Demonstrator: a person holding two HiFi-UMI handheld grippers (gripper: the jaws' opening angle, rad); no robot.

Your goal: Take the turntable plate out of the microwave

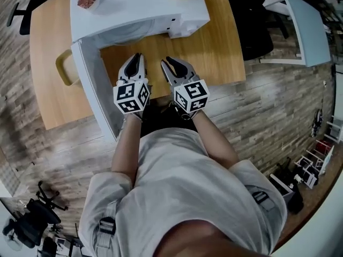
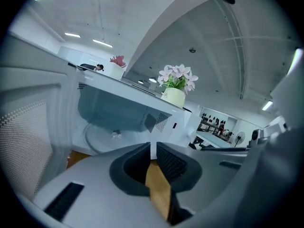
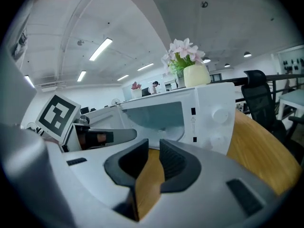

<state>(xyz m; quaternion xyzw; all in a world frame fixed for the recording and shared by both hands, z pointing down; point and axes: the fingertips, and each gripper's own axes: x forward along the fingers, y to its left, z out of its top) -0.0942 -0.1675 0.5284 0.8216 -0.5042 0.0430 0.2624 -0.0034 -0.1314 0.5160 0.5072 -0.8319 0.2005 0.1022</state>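
Note:
The white microwave point(image 1: 139, 9) stands on the wooden table point(image 1: 220, 52) with its door point(image 1: 94, 95) swung open to the left. The glass turntable plate point(image 2: 102, 139) lies flat on the cavity floor; the right gripper view shows its edge point(image 3: 172, 134). Both grippers hover side by side over the table just in front of the opening, pointing at it. My left gripper point(image 1: 137, 58) point(image 2: 153, 148) has its jaws a narrow gap apart with nothing between them. My right gripper point(image 1: 170, 63) point(image 3: 154, 147) stands slightly wider, also empty. Neither touches the plate.
On the microwave stand a white vase of pale flowers point(image 2: 175, 96) point(image 3: 195, 75) and a small pot with a red plant point(image 1: 87, 0). The control panel with its knob point(image 3: 219, 114) is right of the opening. A black chair point(image 1: 260, 28) and a grey desk point(image 1: 308, 28) stand right.

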